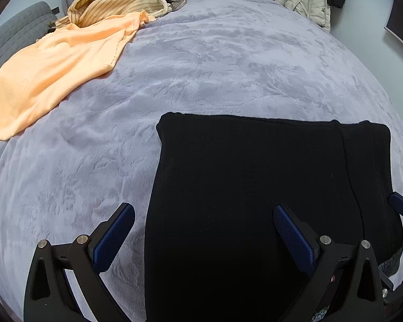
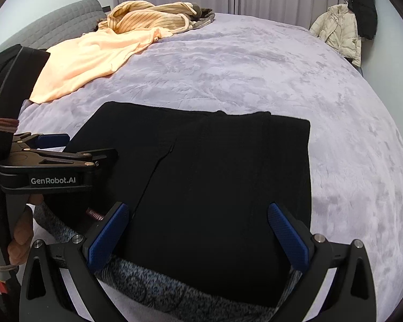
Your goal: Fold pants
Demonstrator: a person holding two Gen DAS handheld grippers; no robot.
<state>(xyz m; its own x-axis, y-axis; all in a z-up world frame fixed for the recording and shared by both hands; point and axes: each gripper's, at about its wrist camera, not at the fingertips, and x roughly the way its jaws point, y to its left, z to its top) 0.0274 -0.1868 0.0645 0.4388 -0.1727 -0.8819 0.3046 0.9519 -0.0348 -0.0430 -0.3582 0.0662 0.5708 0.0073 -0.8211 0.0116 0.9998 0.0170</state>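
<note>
pants (image 2: pixel 215 177) lie folded flat on the lavender bedspread (image 1: pixel 228 61), spreading ahead of both jaws. left gripper (image 1: pixel 204 230) and right gripper (image 2: pixel 198 228) gape wide, holding nothing. beyond, an orange garment (image 1: pixel 48 72).

Both grippers hover low above the black pants (image 1: pixel 255 187), empty. The left gripper (image 1: pixel 204 230) has its 2 fingers spread wide over their left edge; the right gripper (image 2: pixel 198 228) is equally wide over their near end.
</note>
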